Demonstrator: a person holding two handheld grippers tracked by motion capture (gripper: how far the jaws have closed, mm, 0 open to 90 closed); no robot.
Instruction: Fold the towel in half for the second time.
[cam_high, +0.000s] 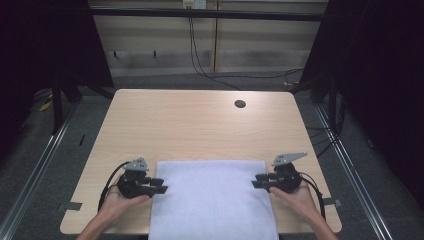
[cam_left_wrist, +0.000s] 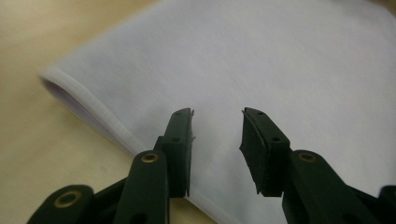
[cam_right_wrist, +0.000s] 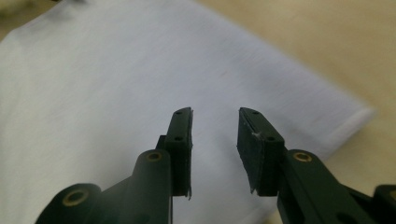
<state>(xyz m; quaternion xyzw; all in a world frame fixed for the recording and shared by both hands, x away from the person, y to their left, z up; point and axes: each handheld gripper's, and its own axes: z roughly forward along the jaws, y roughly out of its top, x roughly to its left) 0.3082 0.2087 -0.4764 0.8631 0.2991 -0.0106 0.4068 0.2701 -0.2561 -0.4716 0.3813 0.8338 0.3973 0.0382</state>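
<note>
No readable text, label or number shows anywhere.

A fixed high camera looks forward and down over the light wooden table (cam_high: 200, 125); both gripper cameras peer closely along their jaws, sharing the flat white cloth (cam_high: 212, 200) (cam_left_wrist: 280, 60) (cam_right_wrist: 93, 93).

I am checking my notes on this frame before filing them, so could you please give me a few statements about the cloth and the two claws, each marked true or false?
1. A white rectangular cloth lies flat on the light wooden table. True.
2. The left claw is shut on the cloth. False: its jaws stand apart, gripping nothing.
3. The right claw is open at the cloth's right edge. True.
4. A red cup stands on the cloth. False: nothing rests on it.
5. A small dark round hole sits near the table's far edge. True.
</note>
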